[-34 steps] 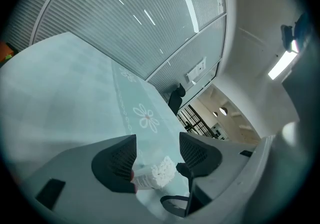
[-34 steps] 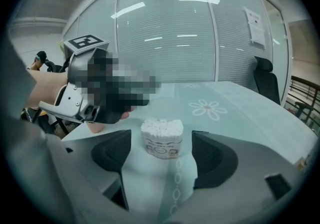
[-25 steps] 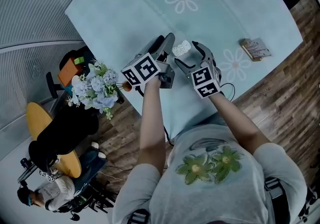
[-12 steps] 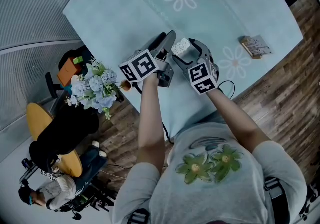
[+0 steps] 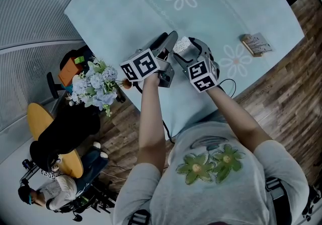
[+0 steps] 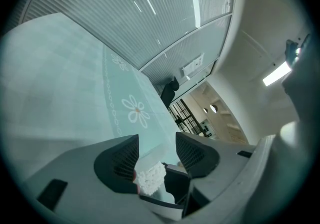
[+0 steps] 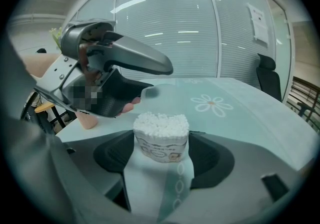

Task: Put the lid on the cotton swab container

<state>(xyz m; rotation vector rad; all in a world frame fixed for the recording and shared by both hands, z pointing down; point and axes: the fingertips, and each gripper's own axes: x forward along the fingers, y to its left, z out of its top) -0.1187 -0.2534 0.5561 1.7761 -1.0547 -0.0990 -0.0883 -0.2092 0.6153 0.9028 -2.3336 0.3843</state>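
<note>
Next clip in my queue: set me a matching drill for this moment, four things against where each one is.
Things: 1 cotton swab container; 2 lid; 3 flowers; 4 small packet.
Places: A alone on the table's right part; B between the right gripper's jaws; C by the table's left edge; D gripped by the left gripper.
Pairs: 1-B, 2-D, 3-C, 4-A.
The right gripper's jaws are closing on the cotton swab container.

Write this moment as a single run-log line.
lid: not yet on, held apart from cotton swab container | left gripper: shut on lid | right gripper: jaws closing on cotton swab container
</note>
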